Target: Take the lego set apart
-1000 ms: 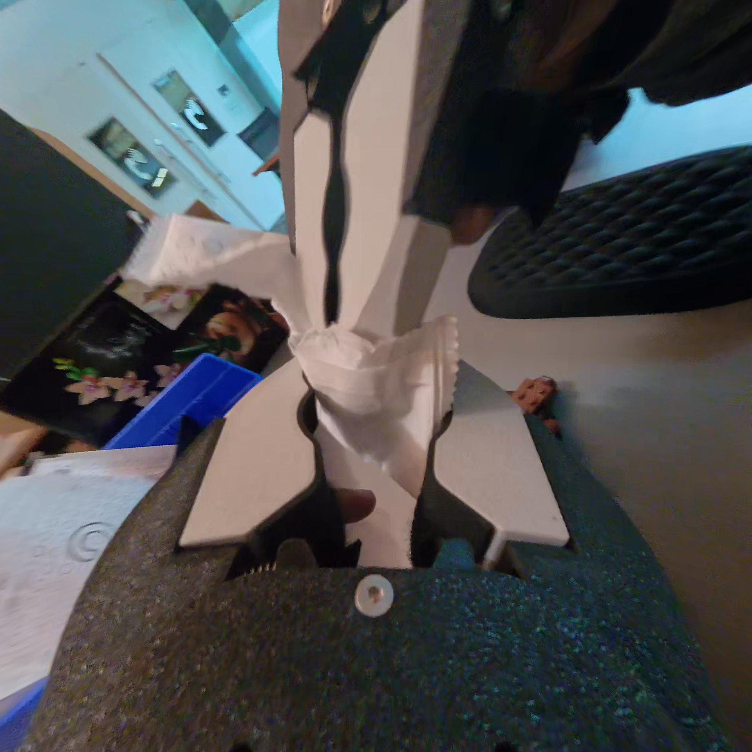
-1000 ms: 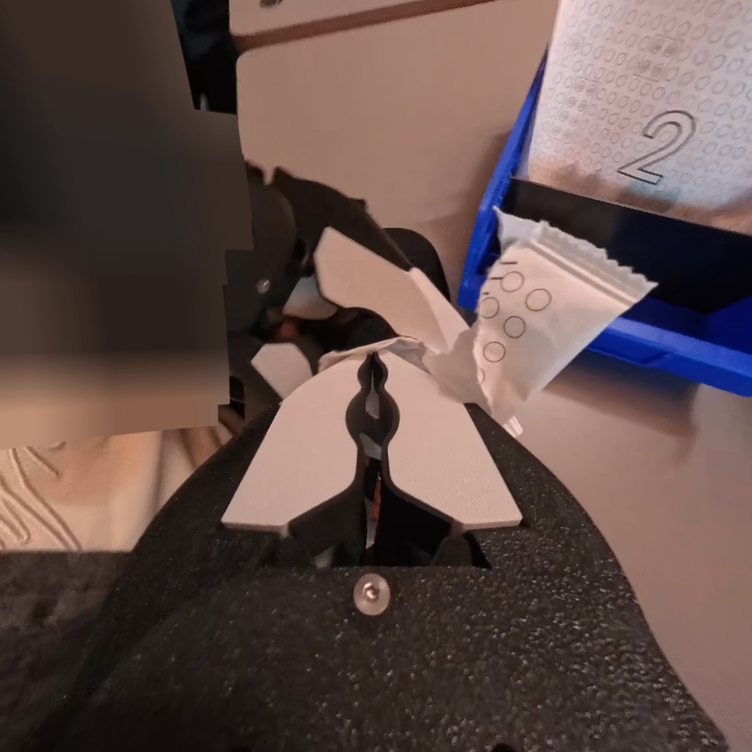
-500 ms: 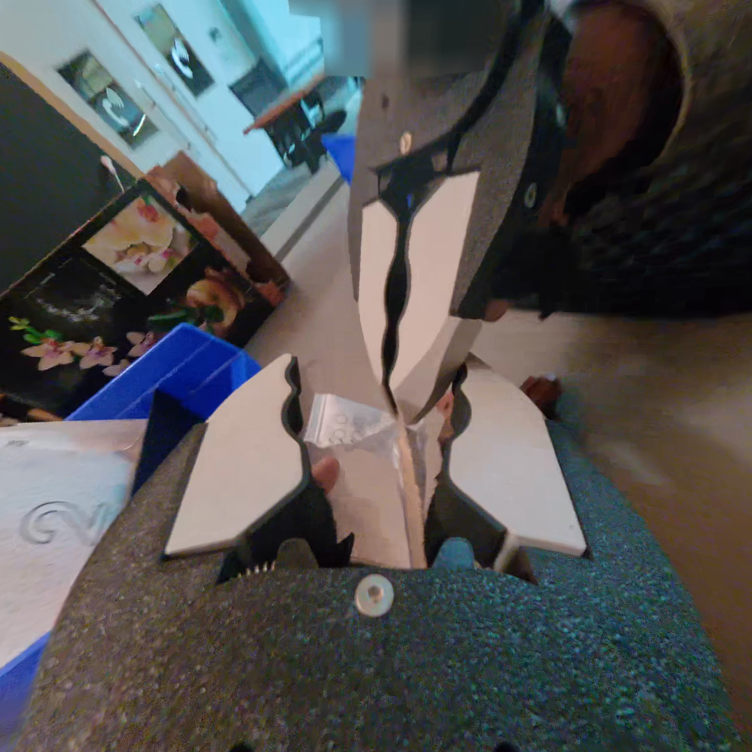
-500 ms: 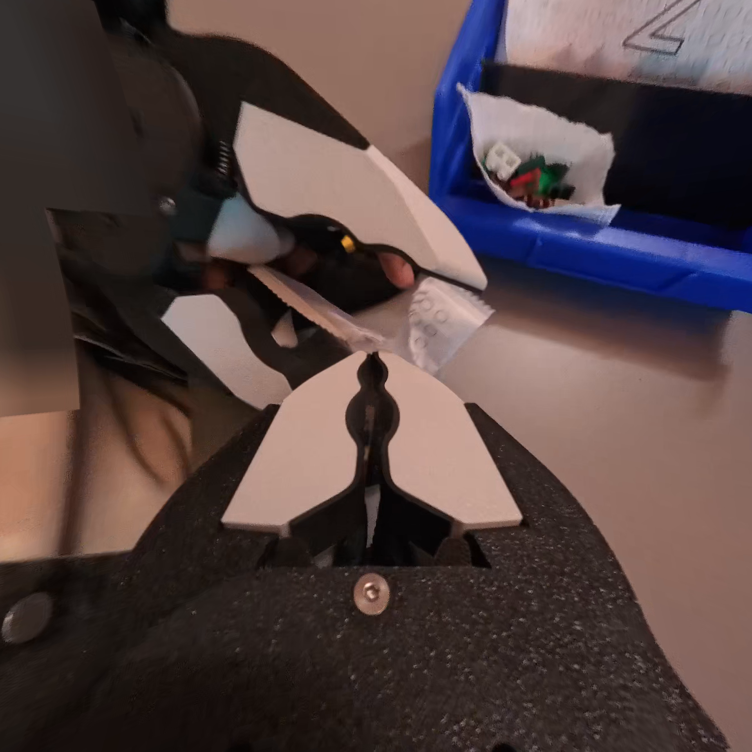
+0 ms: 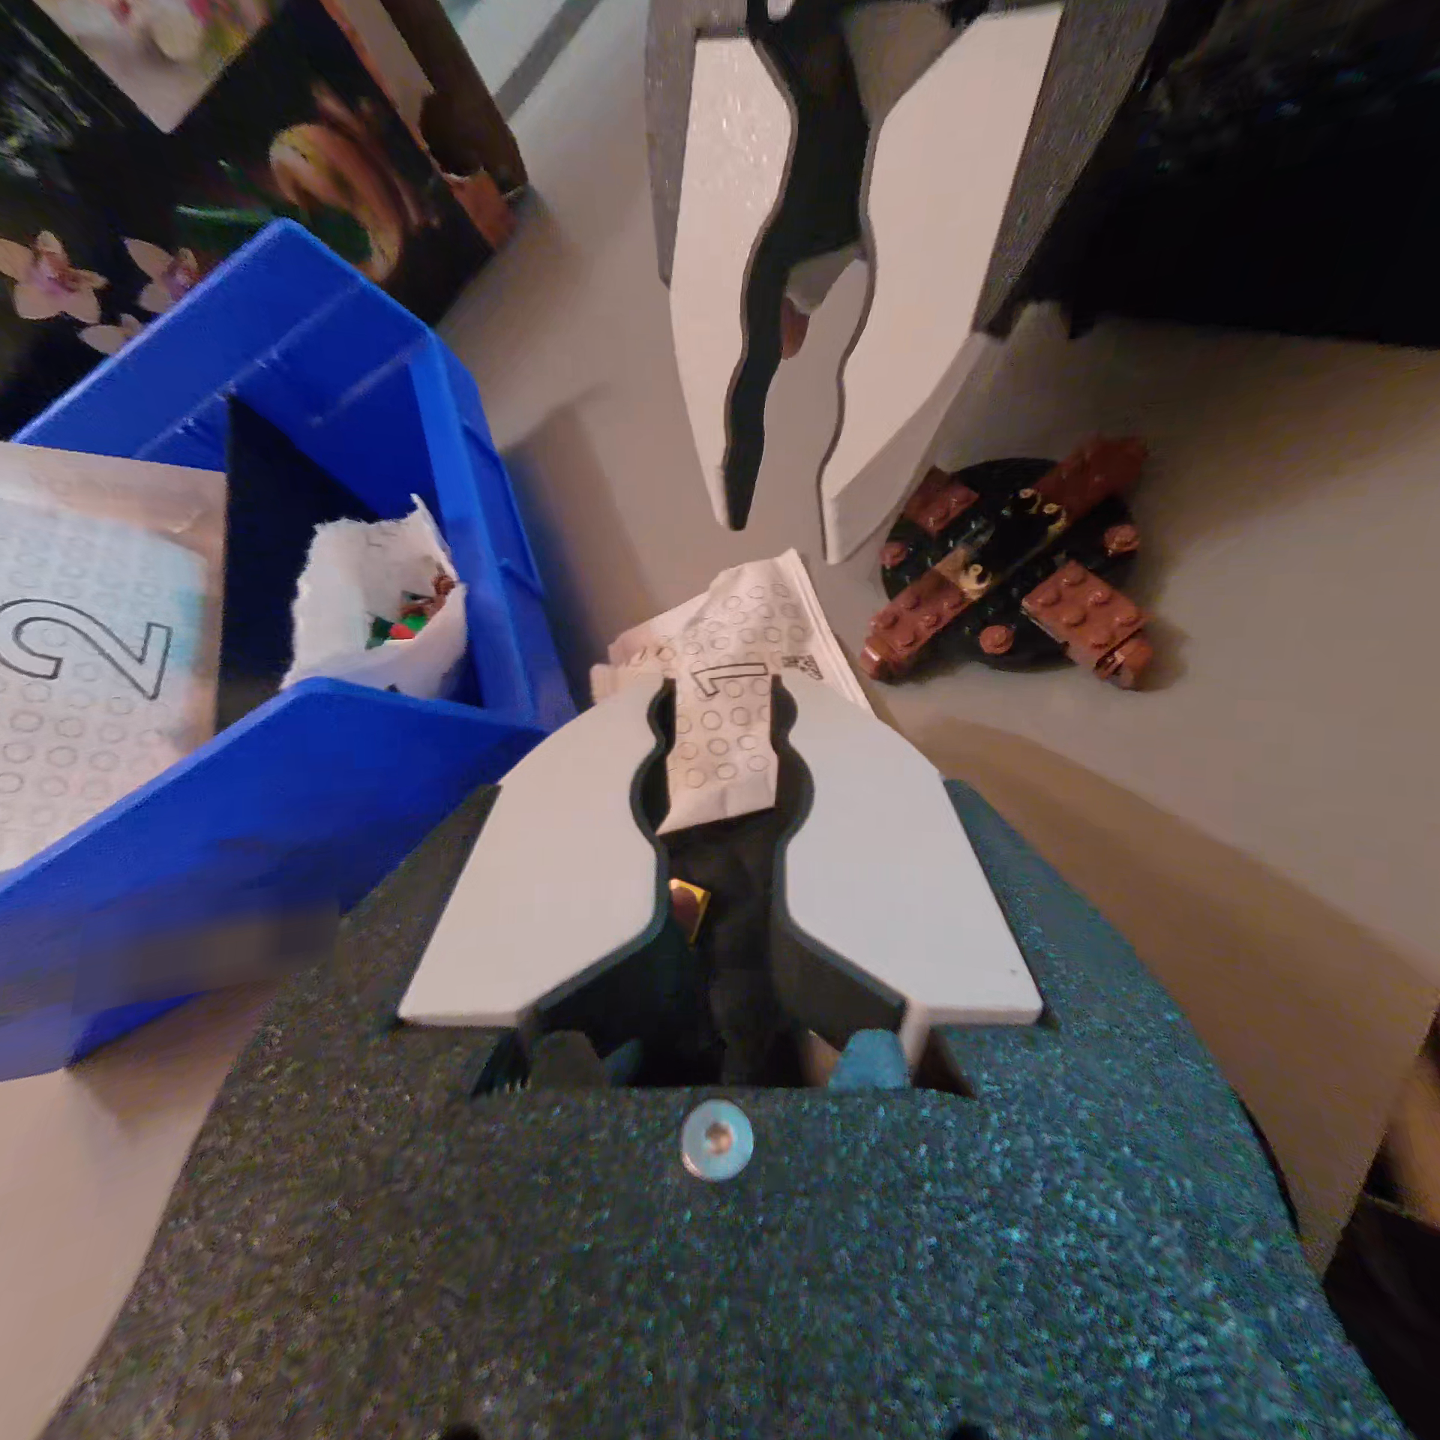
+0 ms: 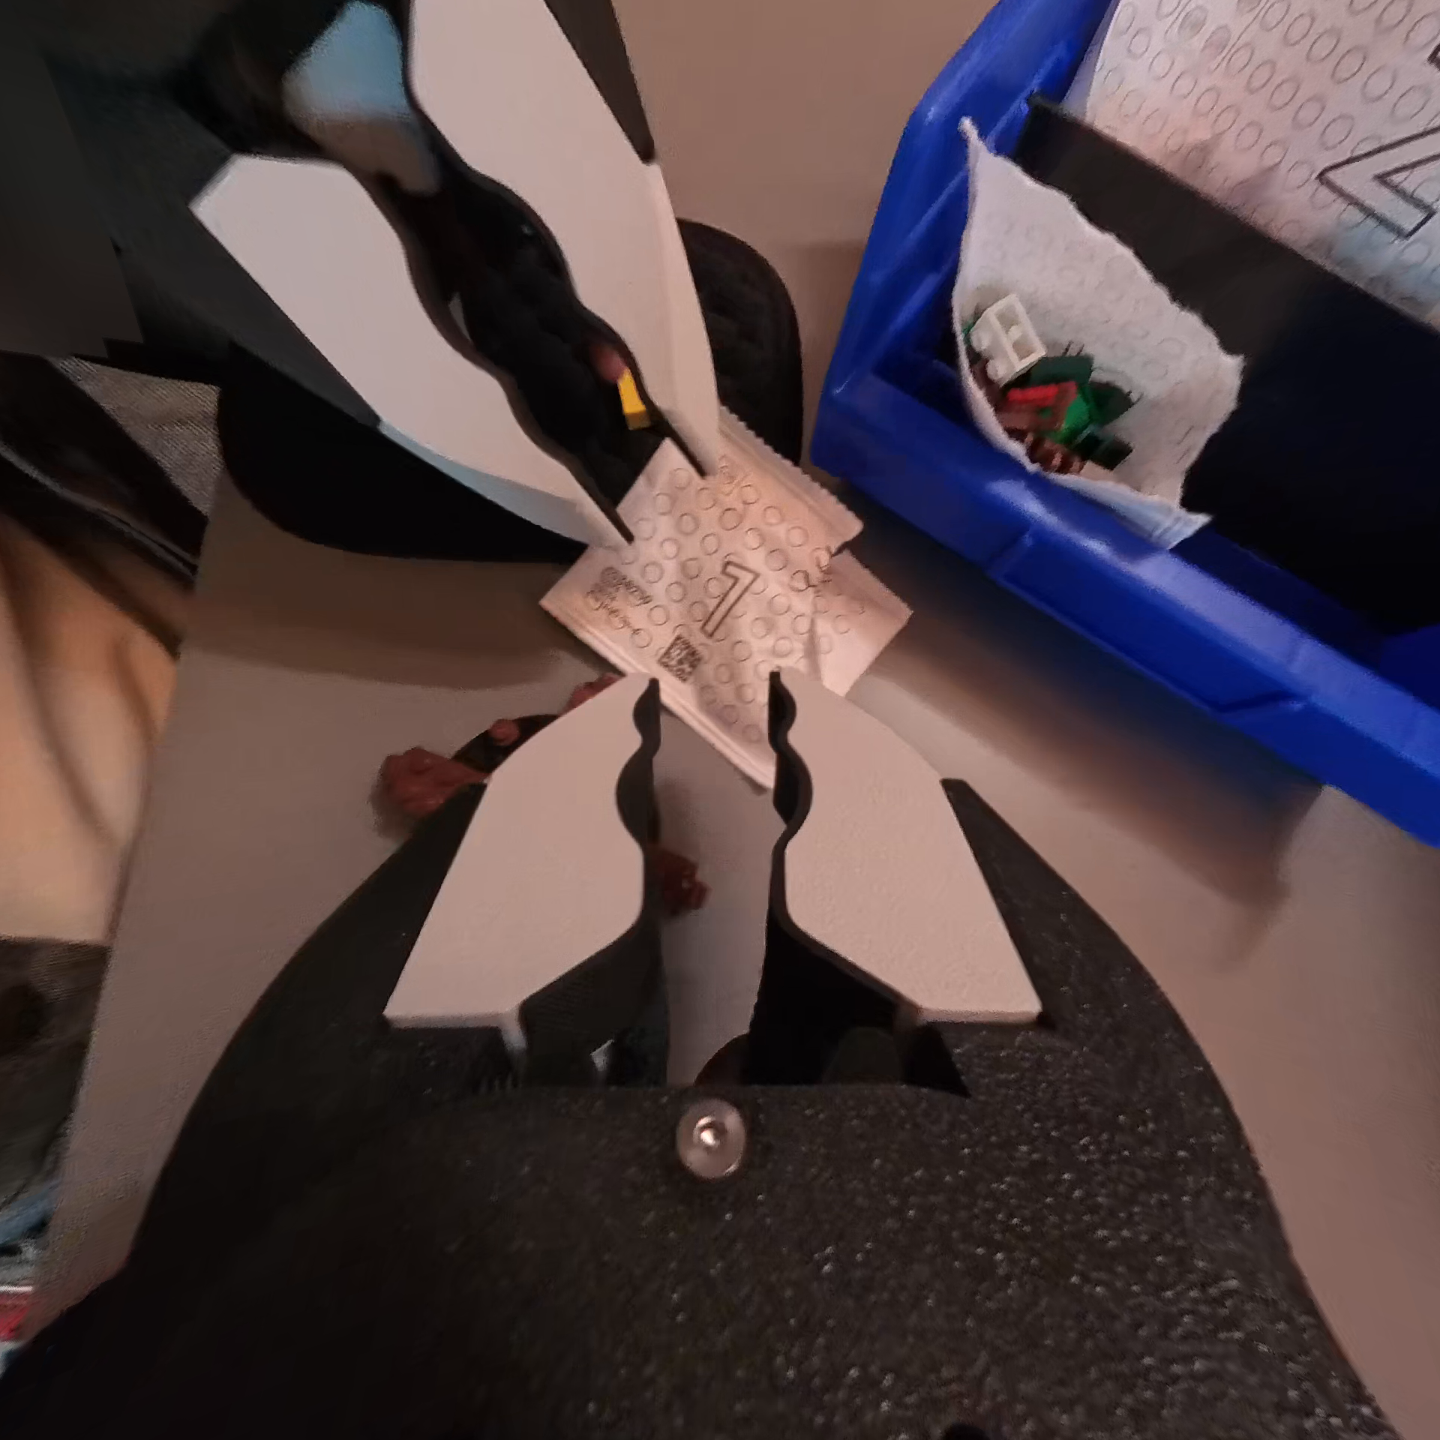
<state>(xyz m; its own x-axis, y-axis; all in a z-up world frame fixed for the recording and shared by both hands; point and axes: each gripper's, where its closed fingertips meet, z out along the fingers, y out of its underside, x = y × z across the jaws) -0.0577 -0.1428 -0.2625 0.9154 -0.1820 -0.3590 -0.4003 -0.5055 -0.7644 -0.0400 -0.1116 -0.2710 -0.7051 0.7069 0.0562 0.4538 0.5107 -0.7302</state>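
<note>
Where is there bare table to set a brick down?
Bare table lies beyond the lego model on the side away from the blue bin, and along the bin beside the paper bag. It is crowded where the left gripper and right gripper meet over the bag.

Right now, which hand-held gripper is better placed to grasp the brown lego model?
The right hand-held gripper: open, it hangs beside the lego model; the left hand-held gripper is over the paper bag.

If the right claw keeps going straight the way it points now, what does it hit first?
Most likely the white paper bag lying flat on the table, just ahead of the open right claw. The left claw reaches over the bag's far edge. Depth is unclear, so the tips may already be over the bag.
</note>
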